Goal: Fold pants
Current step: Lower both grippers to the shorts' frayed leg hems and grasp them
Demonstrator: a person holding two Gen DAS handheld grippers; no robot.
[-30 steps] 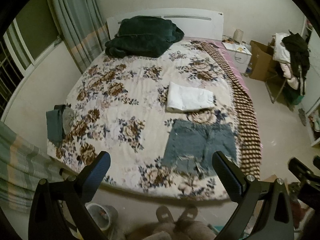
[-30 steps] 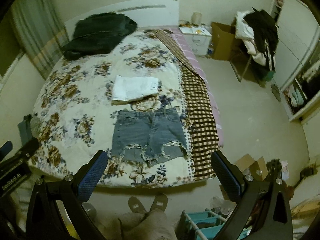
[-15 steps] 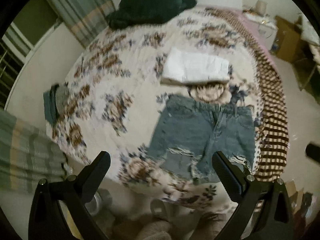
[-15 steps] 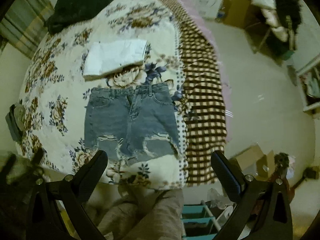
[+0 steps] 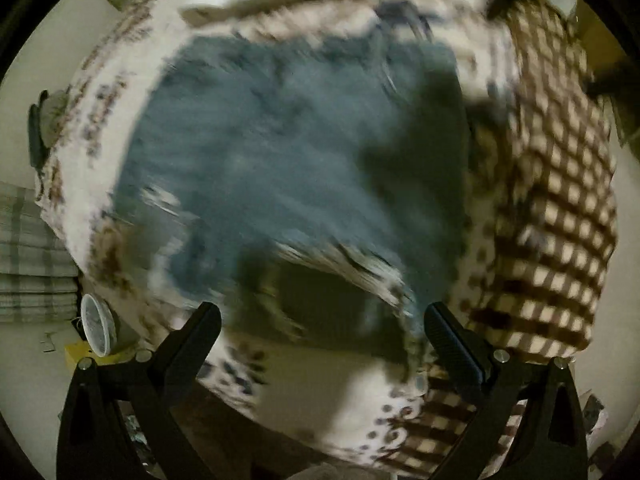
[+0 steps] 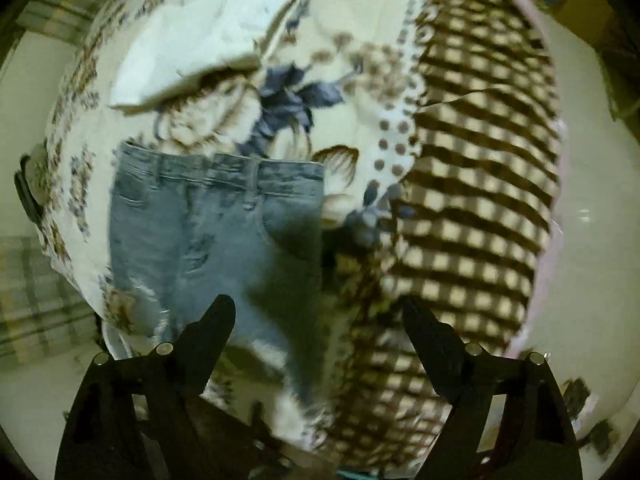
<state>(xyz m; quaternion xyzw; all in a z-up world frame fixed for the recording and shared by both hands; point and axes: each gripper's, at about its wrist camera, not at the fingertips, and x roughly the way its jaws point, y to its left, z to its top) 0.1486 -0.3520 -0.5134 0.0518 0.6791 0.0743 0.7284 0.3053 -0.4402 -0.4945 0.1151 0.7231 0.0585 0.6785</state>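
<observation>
Blue denim shorts (image 5: 272,152) with frayed hems lie flat on the floral bedspread (image 5: 100,128), waistband away from me. The left wrist view is blurred by motion. My left gripper (image 5: 322,320) is open and empty, just above the shorts' hem near the bed's front edge. In the right wrist view the shorts (image 6: 208,232) lie left of centre. My right gripper (image 6: 318,316) is open and empty, over the shorts' right leg and the bedspread (image 6: 360,128) beside it.
A folded white garment (image 6: 192,48) lies beyond the waistband. A brown checked blanket (image 6: 480,200) runs along the bed's right side, also in the left wrist view (image 5: 560,200). A bin (image 5: 96,330) stands on the floor at the left.
Both grippers have moved down and forward toward the shorts, which now fill much of both views. Both stay open and empty.
</observation>
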